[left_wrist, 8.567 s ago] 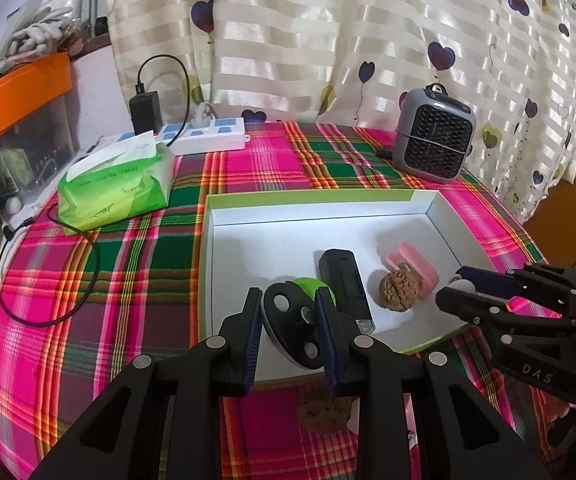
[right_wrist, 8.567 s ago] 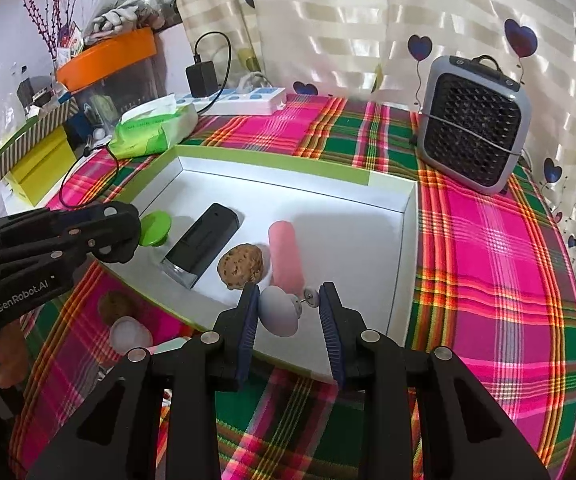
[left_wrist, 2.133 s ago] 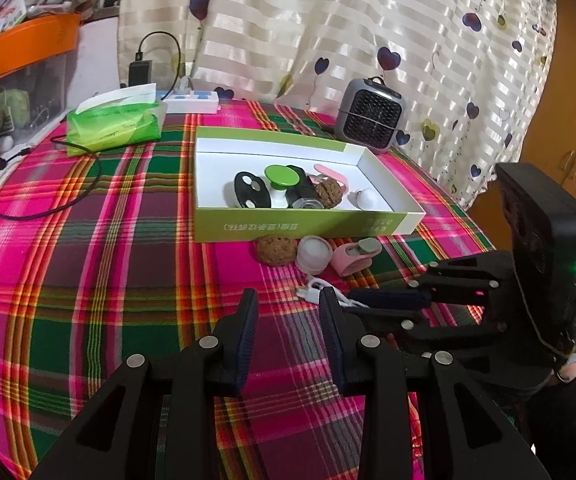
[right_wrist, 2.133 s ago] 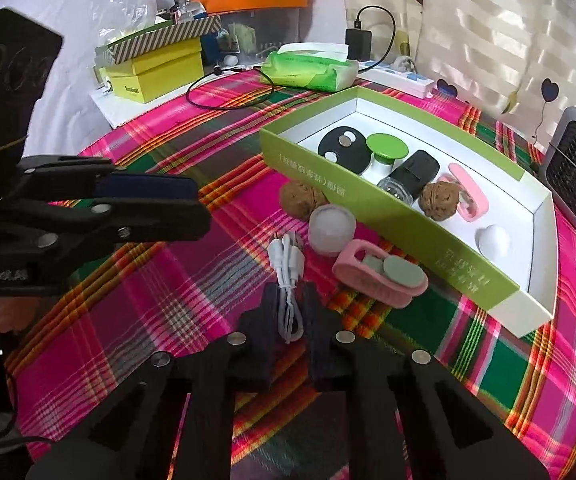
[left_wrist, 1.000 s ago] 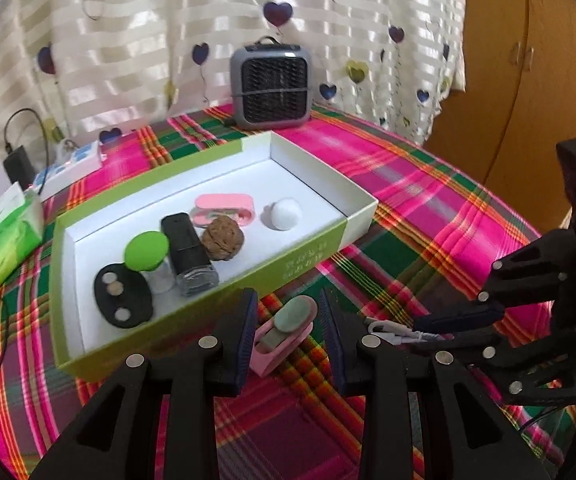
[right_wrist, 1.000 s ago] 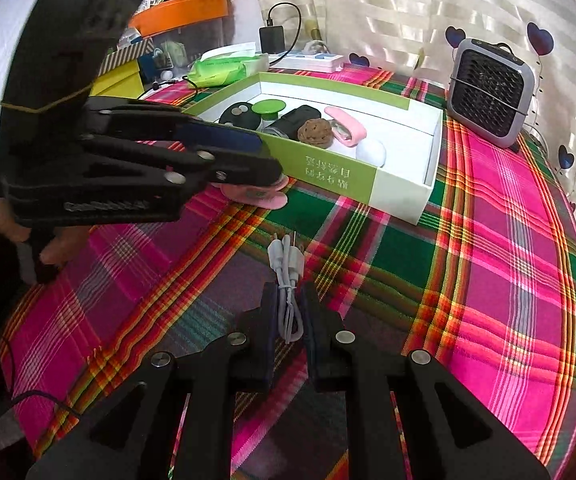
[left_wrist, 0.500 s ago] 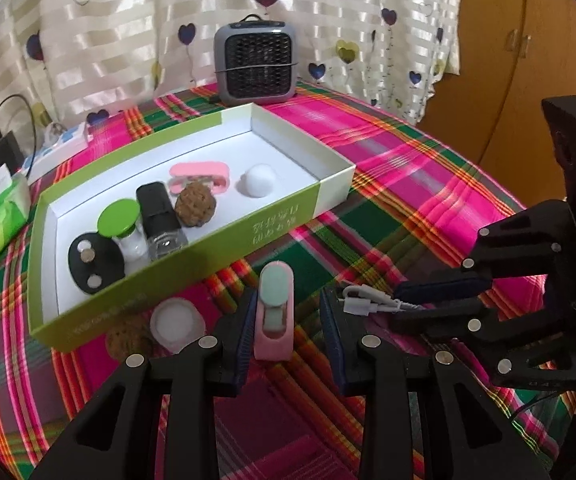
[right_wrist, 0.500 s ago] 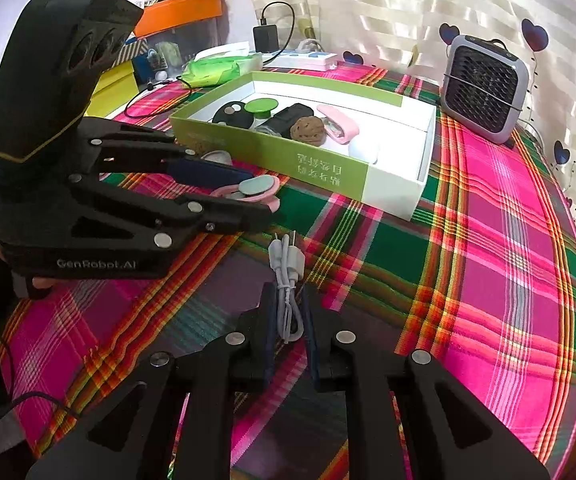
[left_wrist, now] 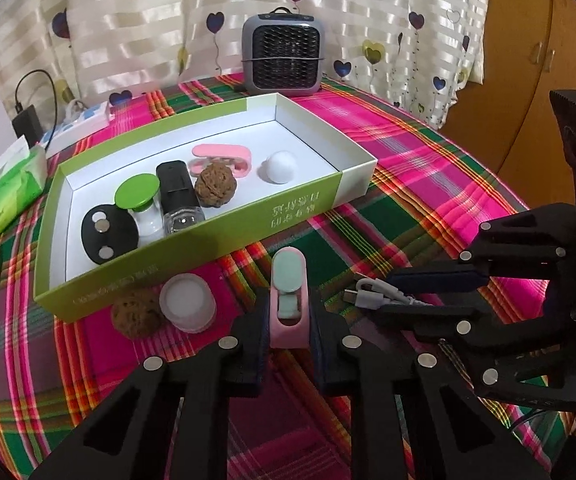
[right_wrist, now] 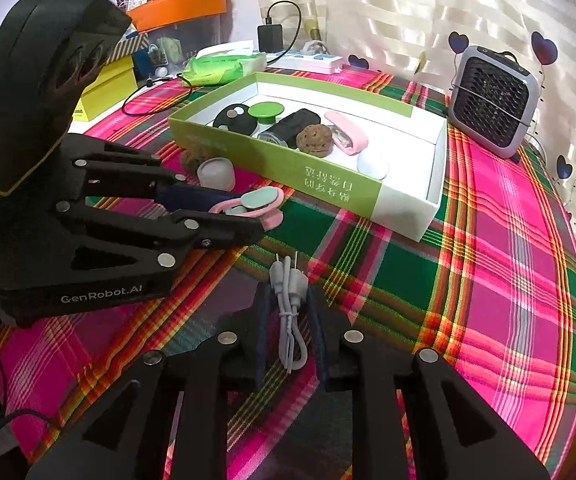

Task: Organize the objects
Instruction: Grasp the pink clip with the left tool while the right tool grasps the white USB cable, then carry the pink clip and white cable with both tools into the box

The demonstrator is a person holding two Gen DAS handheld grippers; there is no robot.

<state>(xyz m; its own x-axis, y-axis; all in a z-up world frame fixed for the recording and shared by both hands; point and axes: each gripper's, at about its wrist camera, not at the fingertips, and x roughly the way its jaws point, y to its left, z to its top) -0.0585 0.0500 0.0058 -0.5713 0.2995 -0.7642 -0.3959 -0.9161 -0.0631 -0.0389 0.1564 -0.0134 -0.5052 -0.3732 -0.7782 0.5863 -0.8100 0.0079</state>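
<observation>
My left tongs point(left_wrist: 288, 320) are clamped on the pink clip point(left_wrist: 288, 292), gripping its long sides so it points straight ahead at the green box point(left_wrist: 208, 236), where I judge it belongs beside the matching pink clip point(left_wrist: 224, 156) already inside. My right tongs point(right_wrist: 288, 320) straddle the white cable point(right_wrist: 288, 304); their jaws are opening, the cable between them, and whether the pads press it I cannot tell. A walnut point(left_wrist: 136, 314) and a white cap point(left_wrist: 188, 302) wait on the desk point(left_wrist: 428, 184), against the box's near wall.
</observation>
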